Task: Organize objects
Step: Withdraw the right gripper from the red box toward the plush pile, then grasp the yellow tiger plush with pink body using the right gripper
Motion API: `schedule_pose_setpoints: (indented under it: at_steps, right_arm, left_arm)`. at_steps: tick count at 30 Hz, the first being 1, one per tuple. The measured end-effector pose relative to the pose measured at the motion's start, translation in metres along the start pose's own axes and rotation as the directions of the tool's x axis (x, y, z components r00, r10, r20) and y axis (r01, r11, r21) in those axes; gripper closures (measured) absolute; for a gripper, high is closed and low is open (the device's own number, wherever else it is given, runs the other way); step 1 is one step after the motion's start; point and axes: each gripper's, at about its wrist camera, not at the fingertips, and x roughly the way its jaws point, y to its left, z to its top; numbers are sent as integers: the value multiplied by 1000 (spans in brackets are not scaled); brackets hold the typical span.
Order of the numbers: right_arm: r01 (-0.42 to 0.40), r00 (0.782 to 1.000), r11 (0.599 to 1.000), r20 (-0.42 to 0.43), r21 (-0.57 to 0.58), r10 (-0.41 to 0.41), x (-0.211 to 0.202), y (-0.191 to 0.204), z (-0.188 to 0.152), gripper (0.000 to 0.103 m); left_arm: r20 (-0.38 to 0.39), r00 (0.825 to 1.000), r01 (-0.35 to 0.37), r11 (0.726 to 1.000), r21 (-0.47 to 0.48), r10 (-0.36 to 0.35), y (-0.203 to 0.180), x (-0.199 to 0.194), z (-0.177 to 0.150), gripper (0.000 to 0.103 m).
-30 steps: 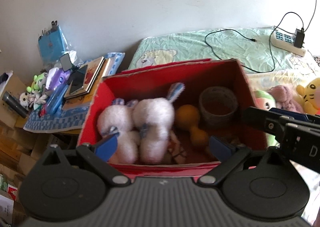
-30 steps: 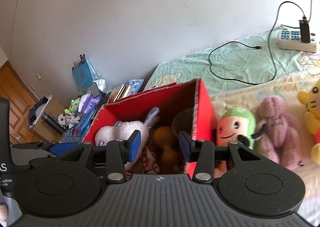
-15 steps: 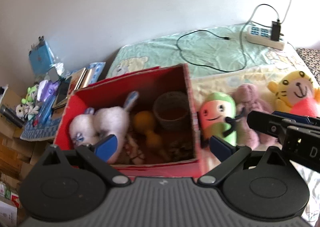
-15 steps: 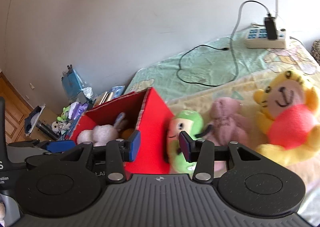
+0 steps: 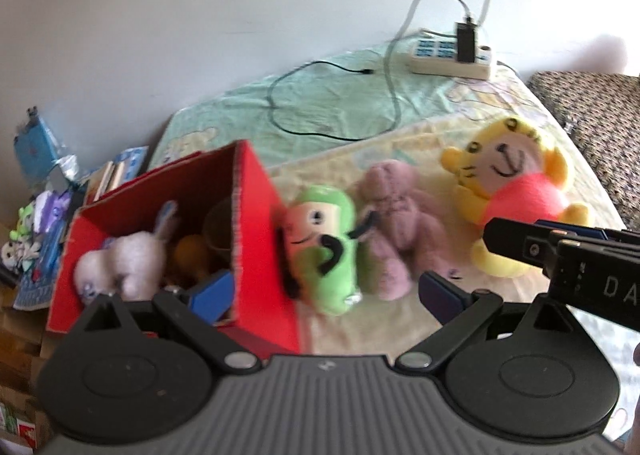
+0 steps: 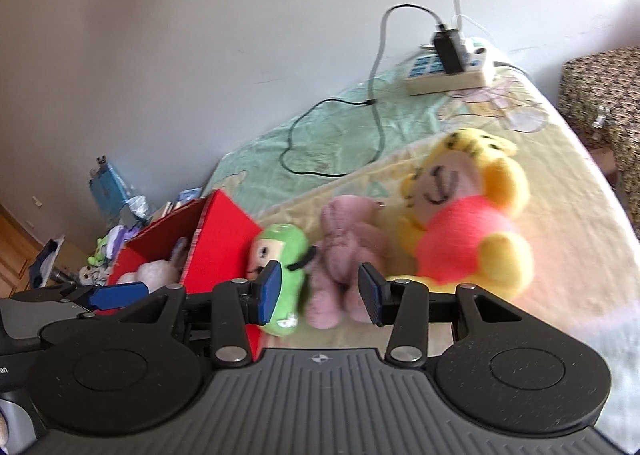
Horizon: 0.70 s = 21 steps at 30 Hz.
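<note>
A red box (image 5: 256, 211) (image 6: 218, 247) stands on the bed at the left and holds a white plush rabbit (image 5: 128, 259) and other toys. To its right lie a green plush (image 5: 324, 247) (image 6: 280, 259), a pink plush bear (image 5: 396, 223) (image 6: 344, 247) and a yellow tiger plush in a red shirt (image 5: 516, 191) (image 6: 464, 231). My left gripper (image 5: 326, 295) is open and empty, over the box's right wall and the green plush. My right gripper (image 6: 320, 299) is open and empty, with the green plush and the pink bear just beyond its pads.
A power strip (image 5: 448, 59) (image 6: 448, 71) with a black cable (image 5: 320, 103) lies at the back of the bed by the wall. Books and small toys (image 5: 52, 207) crowd a low table left of the bed. A patterned cushion (image 5: 592, 127) sits at the right.
Both grippers swung right, from over the red box to over the plush toys on the bed. The box slid to the left of both views. Both stayed open.
</note>
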Motion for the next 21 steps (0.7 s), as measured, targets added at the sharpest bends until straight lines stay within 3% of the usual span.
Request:
schedule_pose_setpoints:
  at_steps: [14,21]
  right_arm:
    - [65,998,994,9,89,-66,-15,-58,7,57]
    - [100,994,985,31,142,-105,-14,-89,23,56]
  left_arm:
    - [-54,992,120,991,52,-117,-56,28,4,4]
    - [-18,964,267,963,27,-266,-70,43,19,4]
